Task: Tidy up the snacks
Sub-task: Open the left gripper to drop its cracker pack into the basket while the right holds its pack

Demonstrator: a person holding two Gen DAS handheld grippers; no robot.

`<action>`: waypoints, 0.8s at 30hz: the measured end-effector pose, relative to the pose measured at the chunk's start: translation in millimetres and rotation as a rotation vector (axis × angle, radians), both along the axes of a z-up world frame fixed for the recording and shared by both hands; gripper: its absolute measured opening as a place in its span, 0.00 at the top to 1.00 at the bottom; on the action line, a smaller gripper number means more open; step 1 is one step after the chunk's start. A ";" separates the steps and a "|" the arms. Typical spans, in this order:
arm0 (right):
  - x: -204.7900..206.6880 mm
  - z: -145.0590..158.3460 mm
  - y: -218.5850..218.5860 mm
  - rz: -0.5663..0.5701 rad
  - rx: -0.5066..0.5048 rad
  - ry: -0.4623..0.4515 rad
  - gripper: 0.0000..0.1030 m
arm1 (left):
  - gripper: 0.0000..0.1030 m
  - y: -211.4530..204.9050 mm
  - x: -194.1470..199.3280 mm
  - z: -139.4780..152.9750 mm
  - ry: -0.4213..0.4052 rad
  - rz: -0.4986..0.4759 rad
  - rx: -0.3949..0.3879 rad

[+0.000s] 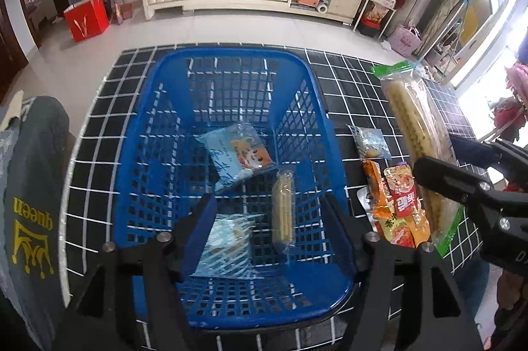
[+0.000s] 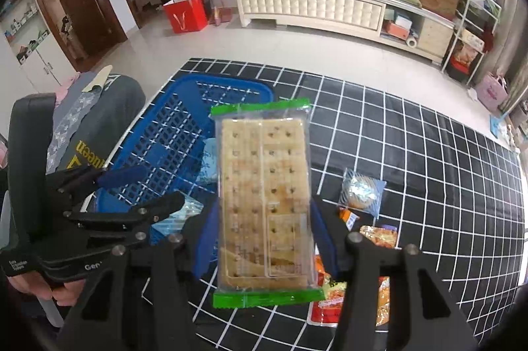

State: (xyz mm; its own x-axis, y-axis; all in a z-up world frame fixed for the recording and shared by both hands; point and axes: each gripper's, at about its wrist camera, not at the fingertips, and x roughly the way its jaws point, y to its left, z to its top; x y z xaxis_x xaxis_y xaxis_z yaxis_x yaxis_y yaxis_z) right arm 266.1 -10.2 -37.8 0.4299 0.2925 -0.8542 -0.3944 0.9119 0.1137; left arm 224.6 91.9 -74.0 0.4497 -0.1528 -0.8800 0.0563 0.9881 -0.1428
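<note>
Above the black grid-patterned table [image 2: 412,153], the right gripper [image 2: 260,239] pinched a cracker pack [image 2: 264,202] between its jaws, just right of the blue basket [image 1: 231,60] — while the left gripper [image 1: 267,225] hovered spread over three snacks inside.

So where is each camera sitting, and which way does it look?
Left wrist: rides on the left gripper, jaws open, looking down into the blue basket; the right gripper shows at the side.
Right wrist: rides on the right gripper, facing the cracker pack in its jaws; the left gripper and a hand show.
Both see the basket, the cracker pack and the black grid tablecloth.
</note>
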 end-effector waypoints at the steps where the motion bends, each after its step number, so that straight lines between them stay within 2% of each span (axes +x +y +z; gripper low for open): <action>1: -0.7 1.6 1.6 0.006 0.000 -0.004 0.44 | 0.38 1.9 -3.0 4.2 -0.009 0.002 0.010; 8: -3.8 8.8 27.8 0.054 0.021 -0.012 0.44 | 0.38 29.8 -17.0 26.4 -0.057 0.036 0.026; 14: 1.4 5.6 60.6 0.095 0.017 0.000 0.44 | 0.38 63.8 -26.1 32.5 -0.076 0.093 0.029; 24: 15.9 -34.7 91.4 0.045 0.052 0.124 0.44 | 0.38 95.6 -24.4 18.8 -0.068 0.125 0.028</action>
State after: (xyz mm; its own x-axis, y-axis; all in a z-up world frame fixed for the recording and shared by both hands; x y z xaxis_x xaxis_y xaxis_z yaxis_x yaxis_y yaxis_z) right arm 282.0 81.2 -72.5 0.3074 0.3542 -0.8832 -0.4151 0.8851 0.2104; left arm 200.1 187.5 -55.2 0.5226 -0.0678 -0.8499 -0.0586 0.9916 -0.1152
